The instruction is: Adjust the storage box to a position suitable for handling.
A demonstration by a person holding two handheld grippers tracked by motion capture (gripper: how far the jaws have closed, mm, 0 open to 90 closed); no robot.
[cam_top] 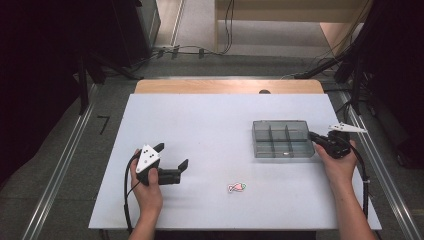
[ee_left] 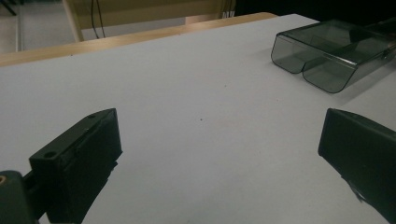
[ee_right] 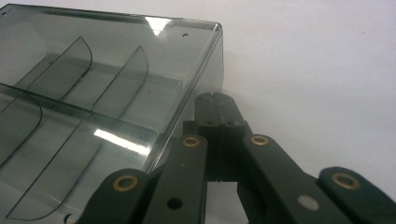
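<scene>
On the white surface (cam_top: 200, 130), smoky clear divided box (cam_top: 282, 138) at right, no readable writing, right tongs (cam_top: 314, 135) pressed together touching its right end, left tongs (cam_top: 172, 156) spread, small pink-green item (cam_top: 237, 187) near front, grey floor (cam_top: 60, 150), cables behind.

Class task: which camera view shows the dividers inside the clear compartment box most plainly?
The right gripper view: the compartment box sits close up, its curved dividers distinct. The high view shows the whole box small, dividers as thin lines. The left gripper view shows its near end from low down, far off.
</scene>
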